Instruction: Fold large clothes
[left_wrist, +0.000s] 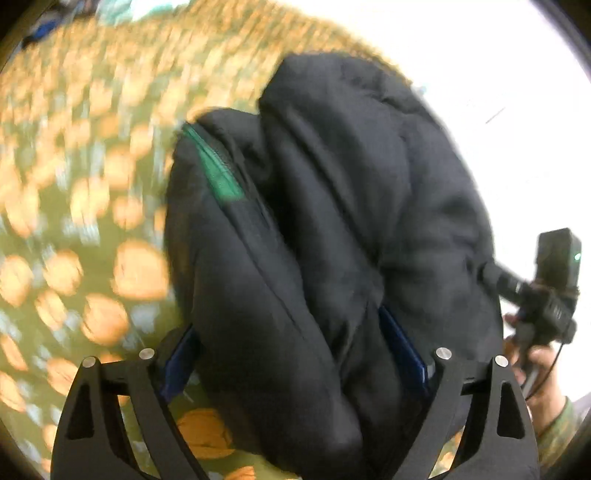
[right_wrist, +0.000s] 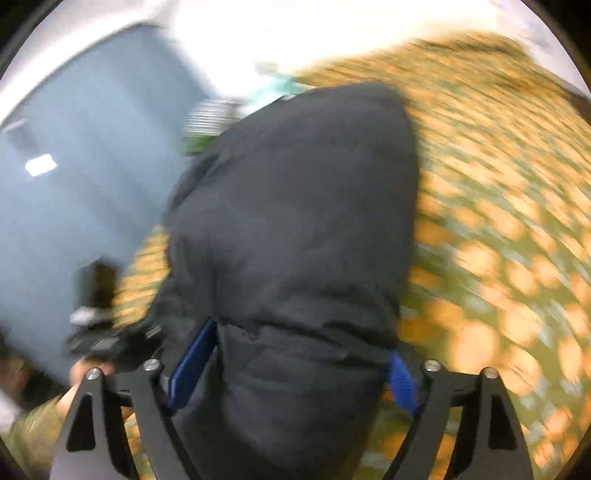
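Black puffer jacket (left_wrist: 332, 229) bunched thick, lifted above pumpkin-print cover (left_wrist: 74, 229), green zipper tape (left_wrist: 216, 166) showing at one edge. Left tool (left_wrist: 295, 362) clamped on fat wad of padding, blue pads (left_wrist: 406, 354) pressed into both sides. Right tool (right_wrist: 295, 365) likewise gripping jacket bulk, pads (right_wrist: 192, 365) sunk in. Two-point hold likely to carry bulky garment and spread it for folding. Other tool (left_wrist: 550, 295) visible close beside jacket. Heavy blur: fast motion, surface under cover unclear.
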